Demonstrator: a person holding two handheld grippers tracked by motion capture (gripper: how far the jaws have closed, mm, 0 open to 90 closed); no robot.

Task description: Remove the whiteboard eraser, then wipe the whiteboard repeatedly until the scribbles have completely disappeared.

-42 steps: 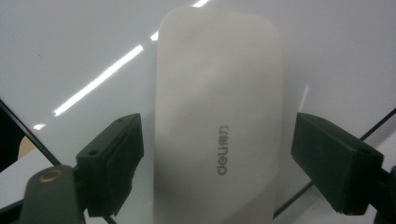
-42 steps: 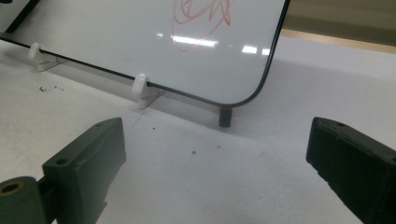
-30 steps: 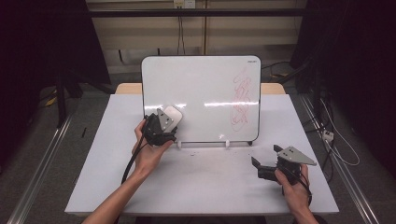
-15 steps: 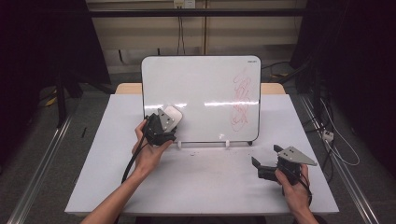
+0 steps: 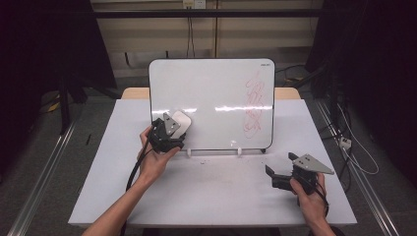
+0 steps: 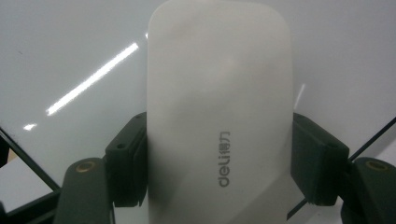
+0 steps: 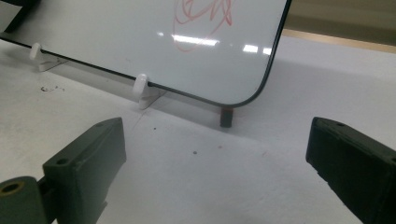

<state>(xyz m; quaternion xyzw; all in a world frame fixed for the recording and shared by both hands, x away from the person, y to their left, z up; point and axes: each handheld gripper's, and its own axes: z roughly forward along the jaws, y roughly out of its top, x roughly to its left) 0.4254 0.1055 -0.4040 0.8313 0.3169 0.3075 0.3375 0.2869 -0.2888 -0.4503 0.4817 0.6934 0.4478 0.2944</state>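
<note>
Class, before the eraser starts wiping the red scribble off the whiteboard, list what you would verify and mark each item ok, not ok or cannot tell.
1. Left gripper clamps the eraser on both sides: ok.
2. Eraser sits at the whiteboard, lower left: ok; whether it presses on the surface: cannot tell.
3. Red scribble lies on the board's right side, away from the eraser: ok; a sweep across is needed.
4. Board rests in its white clips: ok; whether it holds under pressure: cannot tell.
5. Right gripper open, low on the table, off the wiping path: ok.
</note>
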